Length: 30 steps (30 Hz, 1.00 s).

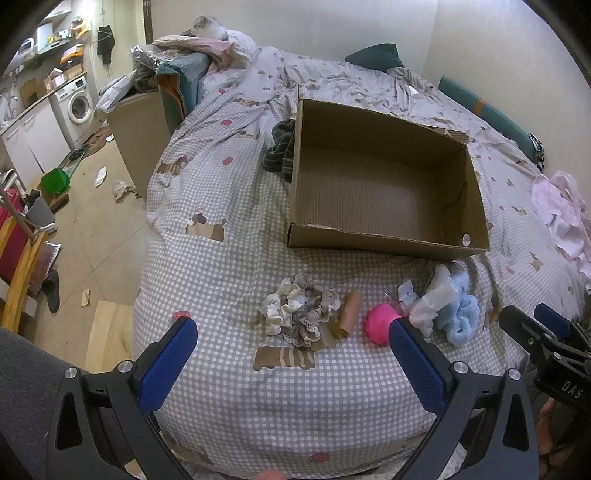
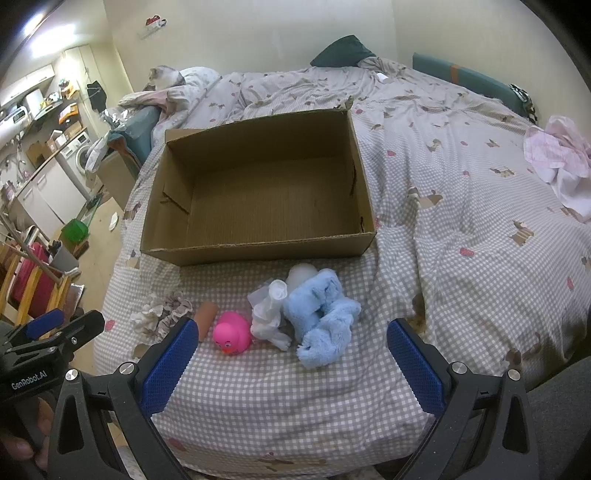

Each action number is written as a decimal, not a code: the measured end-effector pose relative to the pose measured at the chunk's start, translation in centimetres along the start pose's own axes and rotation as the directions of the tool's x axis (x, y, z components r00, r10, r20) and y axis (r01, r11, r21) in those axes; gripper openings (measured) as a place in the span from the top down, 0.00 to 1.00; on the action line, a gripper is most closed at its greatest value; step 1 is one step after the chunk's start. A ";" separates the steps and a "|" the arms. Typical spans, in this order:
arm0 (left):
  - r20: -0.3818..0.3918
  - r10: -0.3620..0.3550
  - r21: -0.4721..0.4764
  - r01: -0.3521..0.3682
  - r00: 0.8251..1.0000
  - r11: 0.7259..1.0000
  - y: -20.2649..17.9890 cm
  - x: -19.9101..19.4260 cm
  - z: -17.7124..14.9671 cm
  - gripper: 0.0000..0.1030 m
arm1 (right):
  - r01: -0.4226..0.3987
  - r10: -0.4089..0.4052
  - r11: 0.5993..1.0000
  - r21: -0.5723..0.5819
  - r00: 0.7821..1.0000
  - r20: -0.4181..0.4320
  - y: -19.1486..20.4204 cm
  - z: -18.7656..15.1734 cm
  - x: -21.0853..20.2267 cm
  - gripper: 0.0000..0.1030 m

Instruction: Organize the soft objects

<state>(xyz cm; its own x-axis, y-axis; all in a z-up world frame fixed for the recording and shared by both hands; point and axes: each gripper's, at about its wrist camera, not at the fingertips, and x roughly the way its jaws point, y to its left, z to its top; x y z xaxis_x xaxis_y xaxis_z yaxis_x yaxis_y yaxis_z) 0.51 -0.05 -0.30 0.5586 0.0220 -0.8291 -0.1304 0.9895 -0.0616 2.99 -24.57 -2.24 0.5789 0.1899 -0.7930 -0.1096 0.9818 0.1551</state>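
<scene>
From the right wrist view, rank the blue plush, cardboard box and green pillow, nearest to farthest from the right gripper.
From the right gripper:
1. Blue plush, just ahead between the fingers.
2. Cardboard box, mid-bed behind it.
3. Green pillow, far end by the wall.

Black hand-held gripper [image 1: 293, 360] frames, blue textured pads [image 1: 168, 363], silver screws, grey sleeve [image 1: 26, 373].

A cat [image 1: 208, 27] is lying on a pile of bedding at the far corner of the bed [image 1: 229, 192]. A dark green pillow [image 2: 341, 51] is resting near the wall. A washing machine [image 1: 75, 103] is standing under the counter [image 1: 44, 96], and a green dustpan [image 1: 55, 181] is sitting on the floor [image 1: 99, 236].
</scene>
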 end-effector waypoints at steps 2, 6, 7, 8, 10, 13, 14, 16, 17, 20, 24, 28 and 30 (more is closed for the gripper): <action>-0.002 -0.001 -0.001 0.001 1.000 1.000 0.1 0.1 0.0 0.00 | 0.005 -0.005 1.000 -0.001 1.000 0.000 0.0 0.0 0.0 0.00; -0.003 -0.001 -0.003 0.001 1.000 1.000 0.1 0.2 -0.1 0.00 | 0.011 -0.011 1.000 -0.006 1.000 0.000 0.1 0.0 -0.1 0.00; -0.005 -0.002 -0.006 0.001 1.000 1.000 0.2 0.2 -0.1 0.00 | 0.009 -0.009 1.000 -0.005 1.000 0.000 0.1 0.0 -0.1 0.00; -0.007 -0.003 -0.009 0.003 1.000 1.000 0.3 0.2 -0.1 0.00 | 0.007 -0.007 1.000 -0.004 1.000 0.000 0.1 0.0 -0.1 0.00; -0.007 0.001 -0.009 -0.001 1.000 1.000 0.3 0.2 -0.1 0.00 | 0.001 -0.001 1.000 0.004 1.000 -0.003 0.0 0.1 -0.2 0.00; -0.013 0.006 -0.007 -0.006 1.000 1.000 0.6 0.3 0.1 0.00 | -0.013 0.013 1.000 0.018 1.000 -0.013 -0.6 0.6 -0.3 0.00; -0.019 0.006 -0.010 -0.006 1.000 1.000 0.7 0.4 0.2 0.00 | -0.016 0.016 1.000 0.021 1.000 -0.014 -0.6 0.8 -0.3 0.00; -0.035 -0.008 -0.020 0.007 0.999 1.000 1.0 0.5 0.4 0.00 | -0.024 0.025 0.999 0.036 0.999 -0.020 -1.0 1.4 -0.4 0.00; -0.040 -0.011 -0.027 0.010 0.999 1.000 1.3 0.6 0.6 0.00 | -0.033 0.034 0.999 0.043 0.999 -0.026 -1.1 1.7 -0.4 0.00; -0.054 0.015 -0.057 -0.018 0.998 0.998 2.4 0.7 1.4 0.00 | -0.061 0.063 0.997 0.052 0.997 -0.038 -1.8 2.9 -0.8 0.00; -0.096 0.030 -0.133 -0.043 0.995 0.990 4.5 1.3 2.8 0.00 | -0.124 0.128 0.990 0.069 0.990 -0.062 -3.2 4.8 -0.8 0.00; -0.206 0.027 -0.146 -0.058 0.978 0.988 5.2 3.9 4.3 0.01 | -0.110 0.115 0.991 0.077 0.991 -0.064 -4.2 5.4 0.0 0.00; -0.248 0.004 -0.145 -0.041 0.969 0.989 4.9 5.2 4.6 0.06 | -0.120 0.128 0.987 0.106 0.989 -0.076 -4.8 5.1 0.7 0.00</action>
<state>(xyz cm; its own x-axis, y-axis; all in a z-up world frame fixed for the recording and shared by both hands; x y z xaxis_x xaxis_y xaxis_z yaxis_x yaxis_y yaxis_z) 6.53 5.61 -2.32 0.3379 -0.0099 -0.9411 -0.2703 0.9568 -0.1072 8.04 -29.15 -0.54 0.4970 0.3137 -0.8091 -0.0917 0.9461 0.3105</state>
